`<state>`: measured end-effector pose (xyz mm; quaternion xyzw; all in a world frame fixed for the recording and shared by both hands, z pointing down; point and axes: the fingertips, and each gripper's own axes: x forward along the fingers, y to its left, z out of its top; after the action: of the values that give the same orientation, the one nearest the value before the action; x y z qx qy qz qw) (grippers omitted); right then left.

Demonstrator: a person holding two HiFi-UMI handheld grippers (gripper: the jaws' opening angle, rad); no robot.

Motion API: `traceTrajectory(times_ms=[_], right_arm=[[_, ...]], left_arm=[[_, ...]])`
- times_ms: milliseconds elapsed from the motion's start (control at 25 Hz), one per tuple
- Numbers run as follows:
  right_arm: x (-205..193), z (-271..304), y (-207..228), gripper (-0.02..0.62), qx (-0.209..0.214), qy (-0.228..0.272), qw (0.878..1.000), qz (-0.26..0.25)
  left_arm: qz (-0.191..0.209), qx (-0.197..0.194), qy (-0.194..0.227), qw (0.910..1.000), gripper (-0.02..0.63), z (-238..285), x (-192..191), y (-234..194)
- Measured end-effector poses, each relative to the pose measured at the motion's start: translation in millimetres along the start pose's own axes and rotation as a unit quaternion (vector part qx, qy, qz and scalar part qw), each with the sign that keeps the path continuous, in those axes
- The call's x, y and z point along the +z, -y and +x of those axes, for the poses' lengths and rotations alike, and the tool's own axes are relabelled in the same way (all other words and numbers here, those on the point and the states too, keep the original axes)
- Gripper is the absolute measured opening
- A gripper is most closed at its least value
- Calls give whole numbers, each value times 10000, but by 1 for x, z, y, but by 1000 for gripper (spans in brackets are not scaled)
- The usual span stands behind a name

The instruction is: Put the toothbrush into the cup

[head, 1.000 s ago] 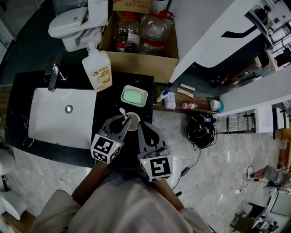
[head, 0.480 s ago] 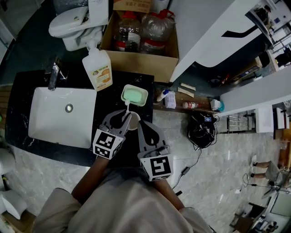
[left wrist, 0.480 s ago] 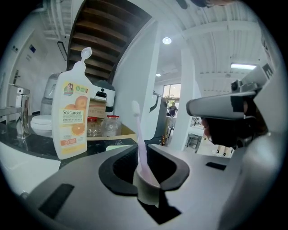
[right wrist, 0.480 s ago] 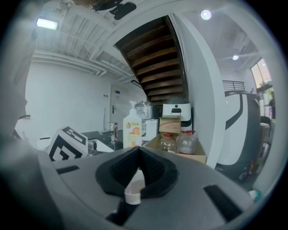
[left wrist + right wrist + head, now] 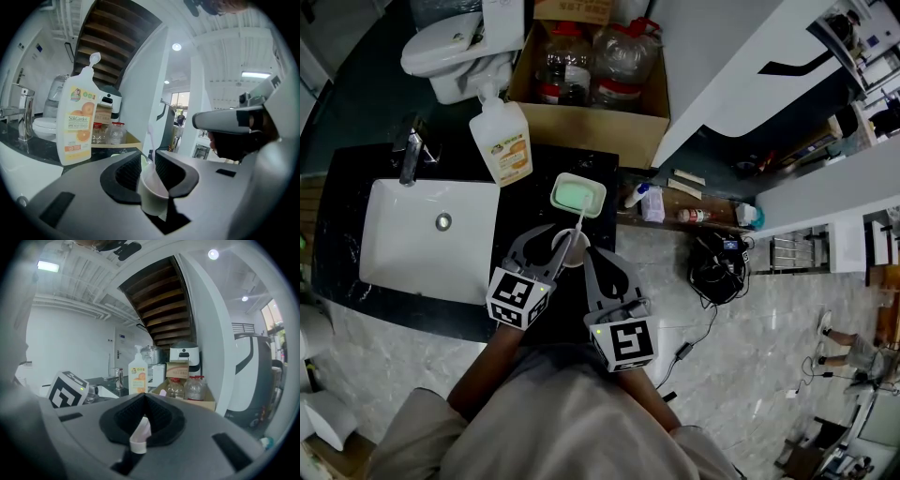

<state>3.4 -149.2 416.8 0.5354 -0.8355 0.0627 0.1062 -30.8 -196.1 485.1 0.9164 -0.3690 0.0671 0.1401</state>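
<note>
A small white cup [image 5: 574, 255] is held over the black counter near its right edge, with my left gripper [image 5: 562, 243] shut on it. In the left gripper view the cup [image 5: 152, 194] sits between the dark pads, below my left gripper [image 5: 147, 164]. A thin pale toothbrush [image 5: 578, 223] pokes out of the cup and leans toward the soap dish; it shows as a faint stick [image 5: 151, 138] rising from the cup. My right gripper [image 5: 592, 255] is close beside the cup. Its jaws [image 5: 144, 420] are shut on a white-pink end of the toothbrush [image 5: 140, 432].
A green soap dish [image 5: 577, 196] lies just beyond the cup. An orange-labelled soap bottle [image 5: 502, 141], a faucet [image 5: 410, 155] and a white sink [image 5: 422, 239] are to the left. Behind stand a cardboard box [image 5: 591, 122] of bottles and a toilet [image 5: 459, 52]. Floor lies right of the counter.
The toothbrush's upper end has swung from the left side of the cup over to the right, toward the soap dish. Both grippers have stayed nearly in place.
</note>
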Motion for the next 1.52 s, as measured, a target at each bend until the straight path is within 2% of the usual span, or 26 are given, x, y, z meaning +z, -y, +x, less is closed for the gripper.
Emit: traceTrajectory(times_ms=[360,600,1160,1520], right_arm=[[8,-2,-2,6,51,86,9999,-42],[9,-4,-2,6,40,150,9999,-71],[12,-10,-7,6,118,180,9997,-136],[23,-14,-1,6,65,425,9989,-172]], left_arm=[[-86,-93,169,9998,83,-9,12,12],[-161,-156,330,9992,46,-15,19,19],[-269,-386,689,9965,26,-32,48,36],[-472,-482,928,9934,11,-42,63,44]])
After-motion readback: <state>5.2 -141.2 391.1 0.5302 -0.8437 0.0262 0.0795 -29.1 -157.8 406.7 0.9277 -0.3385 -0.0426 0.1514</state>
